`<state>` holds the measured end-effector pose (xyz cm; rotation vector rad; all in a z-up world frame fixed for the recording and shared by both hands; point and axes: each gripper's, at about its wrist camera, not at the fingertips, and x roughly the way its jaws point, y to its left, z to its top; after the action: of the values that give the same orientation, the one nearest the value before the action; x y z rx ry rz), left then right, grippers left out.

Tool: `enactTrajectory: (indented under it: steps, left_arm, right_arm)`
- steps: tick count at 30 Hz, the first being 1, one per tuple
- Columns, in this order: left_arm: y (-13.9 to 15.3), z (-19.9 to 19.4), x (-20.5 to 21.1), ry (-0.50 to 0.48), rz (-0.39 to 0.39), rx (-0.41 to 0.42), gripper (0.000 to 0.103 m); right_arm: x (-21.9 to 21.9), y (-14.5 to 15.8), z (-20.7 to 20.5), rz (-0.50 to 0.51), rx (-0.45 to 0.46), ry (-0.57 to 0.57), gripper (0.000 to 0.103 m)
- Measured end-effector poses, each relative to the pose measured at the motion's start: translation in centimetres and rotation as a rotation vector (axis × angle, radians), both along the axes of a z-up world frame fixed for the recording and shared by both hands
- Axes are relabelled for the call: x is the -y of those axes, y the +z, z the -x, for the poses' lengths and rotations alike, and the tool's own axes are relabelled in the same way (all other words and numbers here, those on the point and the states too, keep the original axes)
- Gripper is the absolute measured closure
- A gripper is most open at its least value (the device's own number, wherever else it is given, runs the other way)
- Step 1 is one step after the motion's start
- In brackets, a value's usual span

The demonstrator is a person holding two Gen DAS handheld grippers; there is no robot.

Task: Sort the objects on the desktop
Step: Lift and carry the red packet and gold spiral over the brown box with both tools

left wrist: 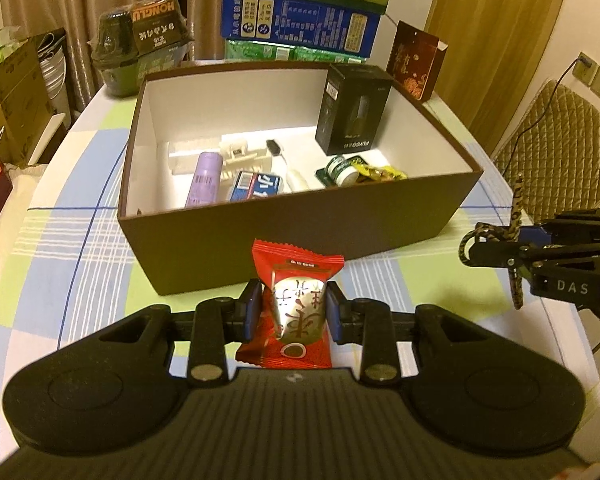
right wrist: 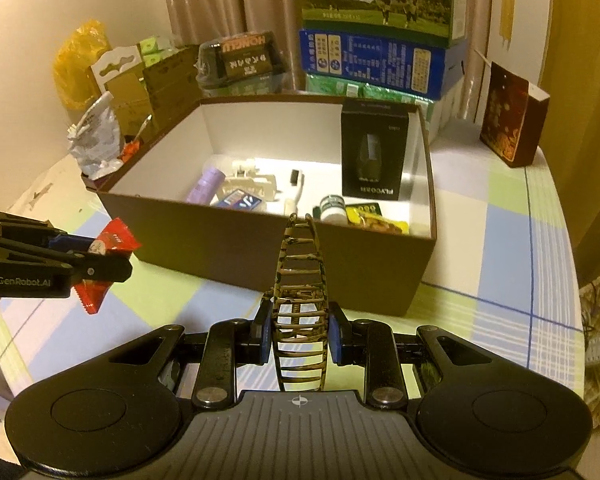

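Left gripper [left wrist: 294,312] pinches a red and silver candy packet [left wrist: 296,308], right gripper [right wrist: 299,336] pinches a brown spotted plastic hair claw [right wrist: 300,304], both just before the brown cardboard box [left wrist: 300,232], whose purple tube [left wrist: 206,178] shows fully only from the left.
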<state>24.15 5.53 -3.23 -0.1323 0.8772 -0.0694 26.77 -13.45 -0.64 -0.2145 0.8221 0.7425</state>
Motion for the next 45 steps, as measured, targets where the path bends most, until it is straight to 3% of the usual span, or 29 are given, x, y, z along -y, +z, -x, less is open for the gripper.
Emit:
enactTrajectory:
  steps: [24, 45]
  left_arm:
    - [3.5, -3.7, -1.0, -0.018, -0.017, 0.095, 0.080]
    - [4.5, -7.7, -2.4, -0.028, -0.012, 0.136, 0.080]
  right_arm:
    - [-3.9, 3.7, -4.0, -0.097, 0.061, 0.040, 0.079]
    - [-5.5, 4.5, -8.2, -0.100, 0.093, 0.049, 0.079]
